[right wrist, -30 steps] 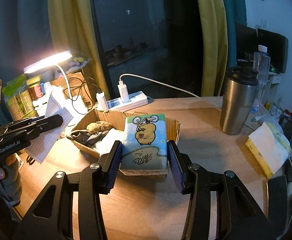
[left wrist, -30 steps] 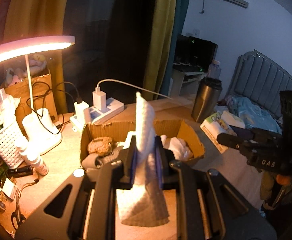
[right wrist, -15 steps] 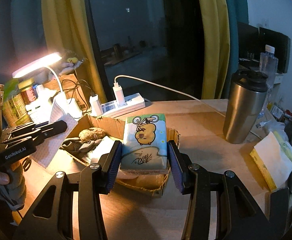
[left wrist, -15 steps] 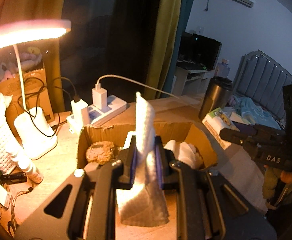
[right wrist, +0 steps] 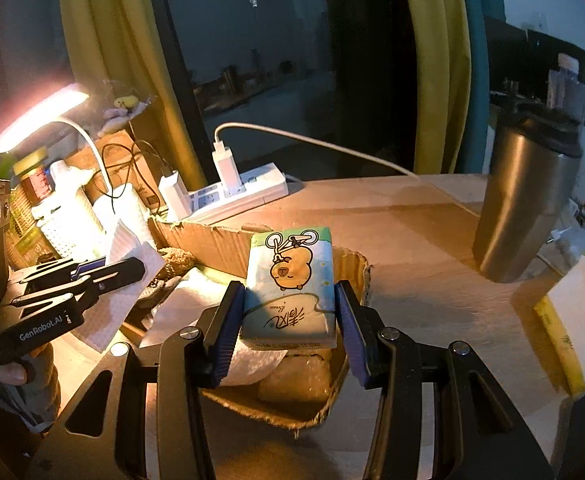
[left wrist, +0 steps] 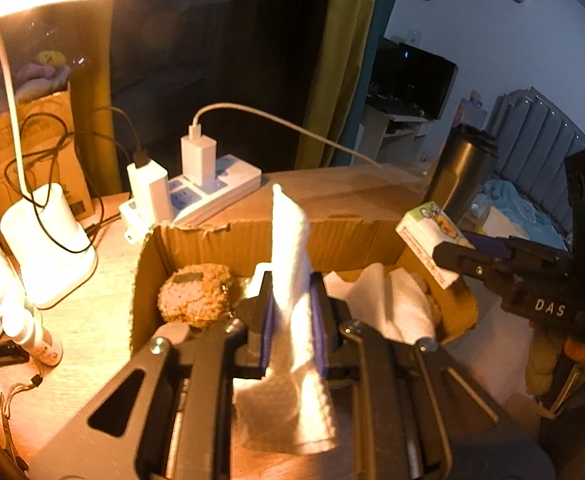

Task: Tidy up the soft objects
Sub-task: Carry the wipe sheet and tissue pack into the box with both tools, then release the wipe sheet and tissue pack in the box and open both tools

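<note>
over box rim point(right wrist: 356, 276): tissue pack point(right wrist: 290, 284) (gripped)

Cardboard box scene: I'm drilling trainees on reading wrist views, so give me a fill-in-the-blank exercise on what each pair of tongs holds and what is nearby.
1. The left tongs are shut on a white ____.
2. The right tongs grip a tissue pack printed with a cartoon animal and a ____.
3. Both loads hang above the open ____ box.
4. The steel tumbler stands ____ the box, on the desk.

Missing words: paper towel; bicycle; cardboard; outside
</note>
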The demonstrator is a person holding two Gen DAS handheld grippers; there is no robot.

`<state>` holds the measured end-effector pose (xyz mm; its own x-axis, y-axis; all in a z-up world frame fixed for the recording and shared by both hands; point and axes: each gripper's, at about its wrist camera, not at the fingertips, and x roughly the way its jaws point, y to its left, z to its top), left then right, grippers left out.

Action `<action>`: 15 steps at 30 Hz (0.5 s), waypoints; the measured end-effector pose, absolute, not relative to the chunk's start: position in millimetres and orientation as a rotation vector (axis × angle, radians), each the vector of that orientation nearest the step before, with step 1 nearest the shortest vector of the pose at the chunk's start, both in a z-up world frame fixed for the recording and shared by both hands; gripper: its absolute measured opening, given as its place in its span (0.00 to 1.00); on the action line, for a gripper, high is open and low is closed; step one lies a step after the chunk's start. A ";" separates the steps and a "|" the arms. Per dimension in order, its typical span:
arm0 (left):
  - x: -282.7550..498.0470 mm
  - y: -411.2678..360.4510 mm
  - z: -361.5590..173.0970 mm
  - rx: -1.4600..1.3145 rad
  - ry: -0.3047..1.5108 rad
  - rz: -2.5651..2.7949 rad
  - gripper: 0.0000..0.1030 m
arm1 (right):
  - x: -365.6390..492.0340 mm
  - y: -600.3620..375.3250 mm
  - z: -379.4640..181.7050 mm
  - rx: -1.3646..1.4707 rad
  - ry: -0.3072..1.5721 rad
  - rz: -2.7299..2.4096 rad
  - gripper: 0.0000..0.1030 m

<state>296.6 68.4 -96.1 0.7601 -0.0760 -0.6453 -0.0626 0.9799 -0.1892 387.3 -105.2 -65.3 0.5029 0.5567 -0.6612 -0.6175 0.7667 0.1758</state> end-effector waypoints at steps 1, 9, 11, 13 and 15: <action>298.9 68.3 -98.9 -0.205 0.716 -0.008 0.18 | 389.2 -104.0 -67.5 -0.088 0.771 0.710 0.47; 312.1 71.3 -117.6 -0.212 0.793 0.021 0.27 | 397.1 -98.8 -79.6 -0.089 0.795 0.702 0.59; 313.3 72.2 -120.6 -0.211 0.807 0.031 0.40 | 396.6 -98.9 -79.1 -0.091 0.794 0.700 0.59; 312.9 72.4 -121.5 -0.213 0.811 0.034 0.54 | 396.9 -98.8 -79.1 -0.090 0.793 0.701 0.59; 310.9 74.6 -119.9 -0.230 0.802 0.029 0.54 | 395.6 -99.5 -78.0 -0.090 0.790 0.701 0.59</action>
<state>310.9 74.6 -119.9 0.6963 -0.0613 -0.7151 -0.1125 0.9747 -0.1931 395.6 -99.5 -78.0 0.4928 0.5444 -0.6788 -0.6088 0.7731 0.1779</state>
